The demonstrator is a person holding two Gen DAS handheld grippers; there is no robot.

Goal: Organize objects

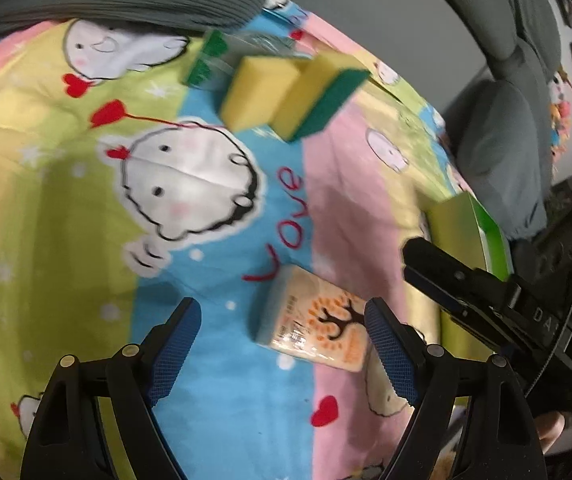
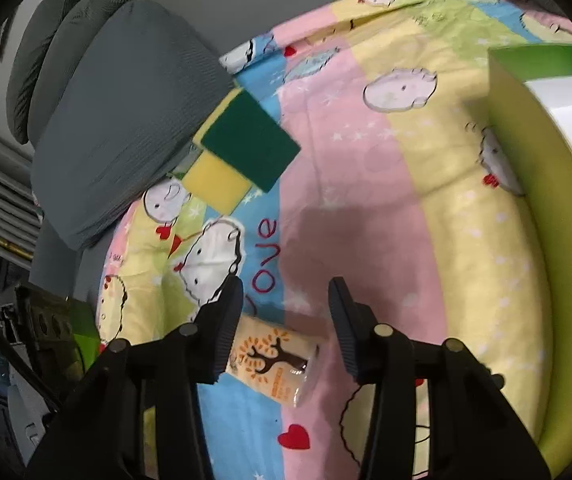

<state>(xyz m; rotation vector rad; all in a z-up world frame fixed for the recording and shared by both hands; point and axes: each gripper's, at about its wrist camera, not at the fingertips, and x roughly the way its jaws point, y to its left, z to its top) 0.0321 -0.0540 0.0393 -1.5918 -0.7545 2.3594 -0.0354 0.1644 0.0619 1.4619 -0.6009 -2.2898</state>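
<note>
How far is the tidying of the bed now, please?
Nothing looks sorted yet. Both sponges lie on the sheet near the pillow, away from the green box. The tissue pack lies on the sheet too, with the open left gripper over it; the right gripper grips nothing. Everything is still left to move.

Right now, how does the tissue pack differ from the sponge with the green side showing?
The tissue pack is cream with an orange tree print; the sponge is plain yellow with a dark green scrub layer. The pack lies near both grippers; the sponge lies far off, against another sponge. Both rest on the cartoon bedsheet.
</note>
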